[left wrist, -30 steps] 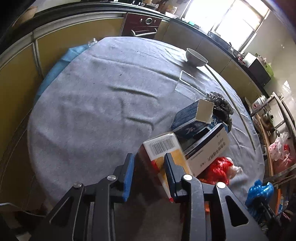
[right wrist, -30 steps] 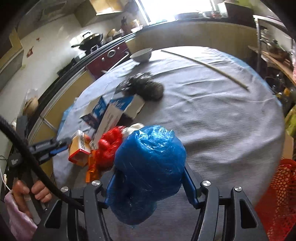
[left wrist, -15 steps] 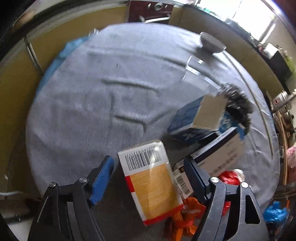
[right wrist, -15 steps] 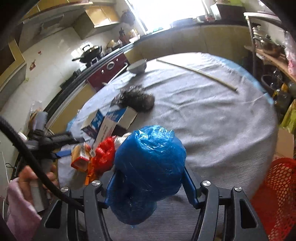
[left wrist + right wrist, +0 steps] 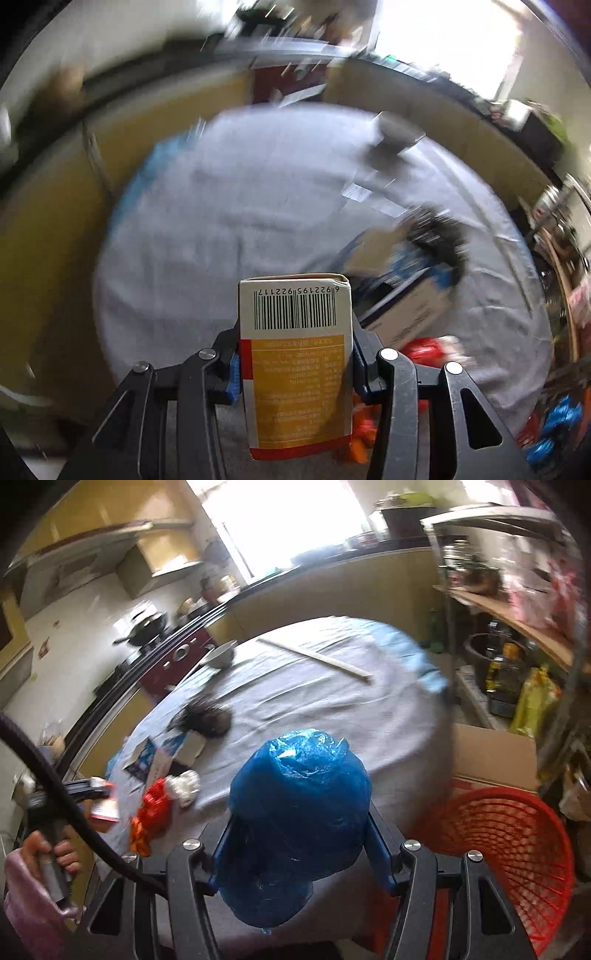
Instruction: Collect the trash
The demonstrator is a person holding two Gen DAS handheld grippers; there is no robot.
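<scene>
Two grippers: both loaded, each seen from its own wrist camera.
Left gripper (image 5: 295, 363): its jaws have just been closing and now clamp the sides of an orange-and-white carton (image 5: 295, 365), barcode end pointing away from the camera; the carton is lifted clear of the cloth.
Right gripper (image 5: 297, 843): jaws partly open around a crumpled blue plastic bag (image 5: 297, 823), pads pressed into its sides; the bag bulges above and below the fingers.
Table (image 5: 332, 709): round, covered by a grey cloth with a light blue layer showing at the edge.
Trash left on the table: a red plastic wrapper (image 5: 155, 805) and a white crumpled wad (image 5: 184, 782) touching each other near the near-left edge; an orange scrap (image 5: 138, 836) just below the red one; blue-and-white cardboard boxes (image 5: 162, 753) beside them; a dark bristly bundle (image 5: 207, 716) just beyond the boxes.
Other things on the table: a white bowl (image 5: 221, 657) at the far side and a long pale stick (image 5: 314, 657) lying flat, well apart from the trash heap.
Red mesh basket (image 5: 506, 856): on the floor by the table's right edge, just right of the right gripper, next to a brown cardboard box (image 5: 491, 753).
Person: a hand (image 5: 44, 853) in a pink sleeve grips the left tool's handle at the left border of the right wrist view.
Picture quality: the left wrist view is smeared by motion; only the carton and fingers are sharp.
</scene>
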